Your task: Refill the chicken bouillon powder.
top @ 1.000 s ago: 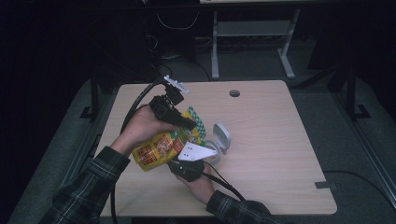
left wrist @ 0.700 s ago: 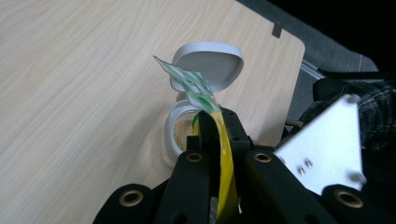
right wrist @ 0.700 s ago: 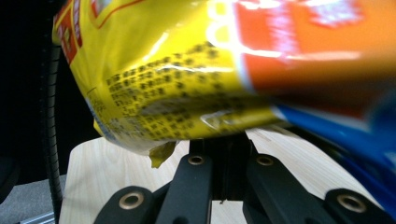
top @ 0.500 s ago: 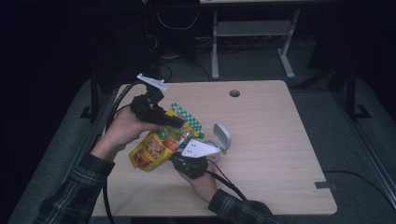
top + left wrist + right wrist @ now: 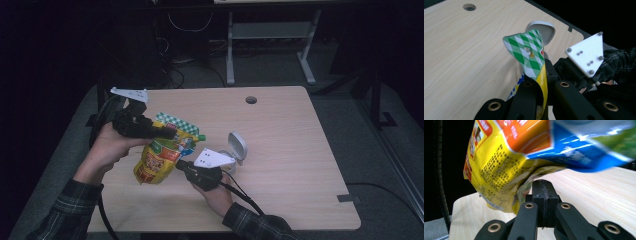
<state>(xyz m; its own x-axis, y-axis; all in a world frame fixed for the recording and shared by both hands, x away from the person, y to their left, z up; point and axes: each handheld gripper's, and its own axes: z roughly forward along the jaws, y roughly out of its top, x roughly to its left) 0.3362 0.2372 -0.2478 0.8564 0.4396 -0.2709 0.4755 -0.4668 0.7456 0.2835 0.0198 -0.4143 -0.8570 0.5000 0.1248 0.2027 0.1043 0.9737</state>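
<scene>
Left gripper (image 5: 167,134) pinches the snack pouch (image 5: 159,159) top; right gripper (image 5: 181,165), jaws pressed together, touches the pouch's underside

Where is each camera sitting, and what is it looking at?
High view: above the person's side, looking forward and down at the table; both forearms, the left gripper and right gripper show.
Left gripper view: rides the left gripper, looking along its jaws shut on the snack pouch, table beyond; a plaid sleeve shows.
Right gripper view: rides the right gripper, jaws shut, looking up at the pouch's underside.
Shared: all three show the pouch and the table; the high and left gripper views share the grey lidded container.
</scene>
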